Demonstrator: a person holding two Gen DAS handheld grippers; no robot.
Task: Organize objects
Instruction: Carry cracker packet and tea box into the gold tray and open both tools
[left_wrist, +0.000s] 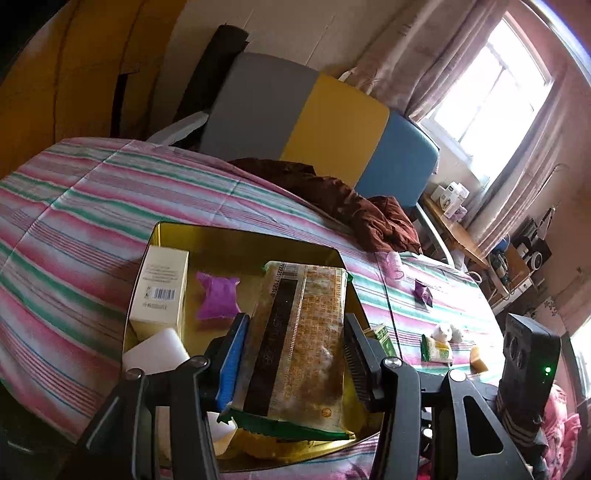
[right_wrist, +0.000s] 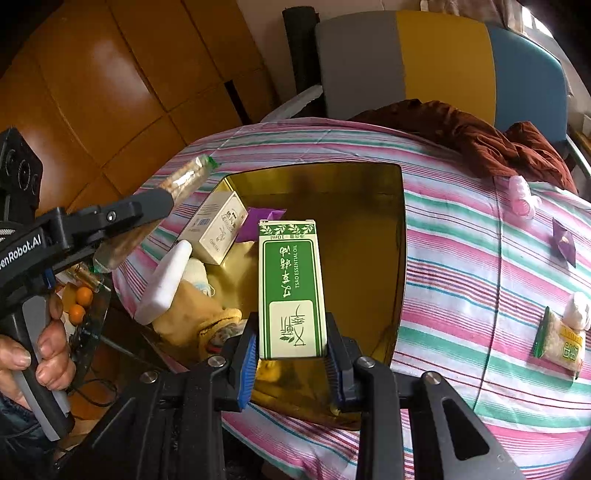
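Striped bedspread (right_wrist: 461, 280) fills the lower and right frame in the right wrist view; a grey, yellow and blue headboard (left_wrist: 314, 122) stands behind it, with brown cloth (left_wrist: 354, 206) crumpled at its foot. Gold tin (right_wrist: 400, 229) sits open at centre on the bedspread. Inside it, toward its left side: a cream box (left_wrist: 160, 288) with a barcode, a purple packet (left_wrist: 216, 299), a white block (right_wrist: 164, 282) leaning at the tin's left edge, and yellow cloth (right_wrist: 192, 314) low in the left corner. Left gripper (left_wrist: 295, 354) pinches a long snack pack (left_wrist: 303, 343) over the tin; the pack carries a barcode and dense print too small to read, and green trim at its near end. The gripper body reads "enRobot.AI" at far left of the right wrist view, a hand (right_wrist: 33, 354) round its handle. Right gripper (right_wrist: 291, 354) clamps a green-and-white box (right_wrist: 290, 288) above the tin's middle, printed "TSAO ESSENTIAL OIL" and "10ml", with Chinese characters I cannot read. Loose on the bedspread, right of the tin: a green-edged snack bag (right_wrist: 559, 343) touching a white plush (right_wrist: 578, 310), a dark purple packet (right_wrist: 565, 242), and a pink clip (right_wrist: 522, 195).
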